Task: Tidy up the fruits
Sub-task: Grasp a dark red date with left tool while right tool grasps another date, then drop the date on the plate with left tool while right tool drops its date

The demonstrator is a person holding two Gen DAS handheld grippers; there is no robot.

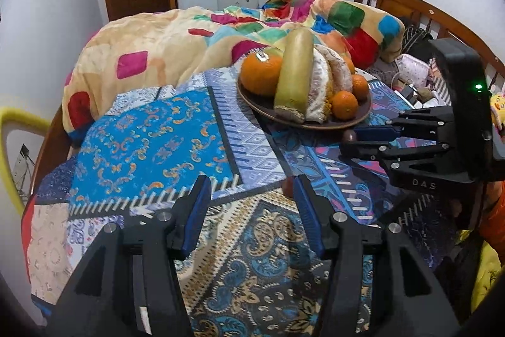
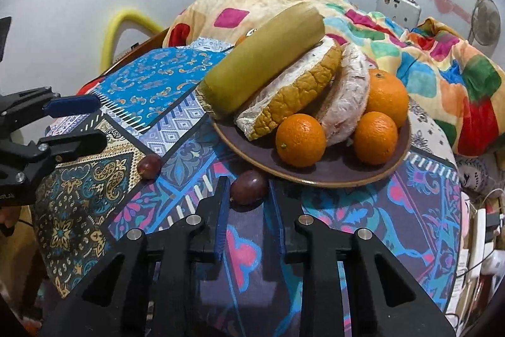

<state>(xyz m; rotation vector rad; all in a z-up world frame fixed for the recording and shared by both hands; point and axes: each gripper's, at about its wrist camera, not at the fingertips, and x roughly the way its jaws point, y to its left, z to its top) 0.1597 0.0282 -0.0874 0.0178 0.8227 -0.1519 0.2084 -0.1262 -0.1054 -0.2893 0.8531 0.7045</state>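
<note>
A long green fruit (image 2: 265, 59) lies across the plate (image 2: 331, 172), pointing toward 2 o'clock. Right gripper (image 2: 247, 195) jaws flank a grape (image 2: 247, 187); left gripper (image 1: 252, 188) jaws spread.

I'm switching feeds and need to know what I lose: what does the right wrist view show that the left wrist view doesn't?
Only the right wrist view: two oranges at the plate's near edge and a grape lying fully visible on the cloth. Only the left wrist view: the large stickered orange in full and the wooden headboard. Both: the brown plate, the long green fruit, pomelo wedges, and the grape between the right tongs.
</note>
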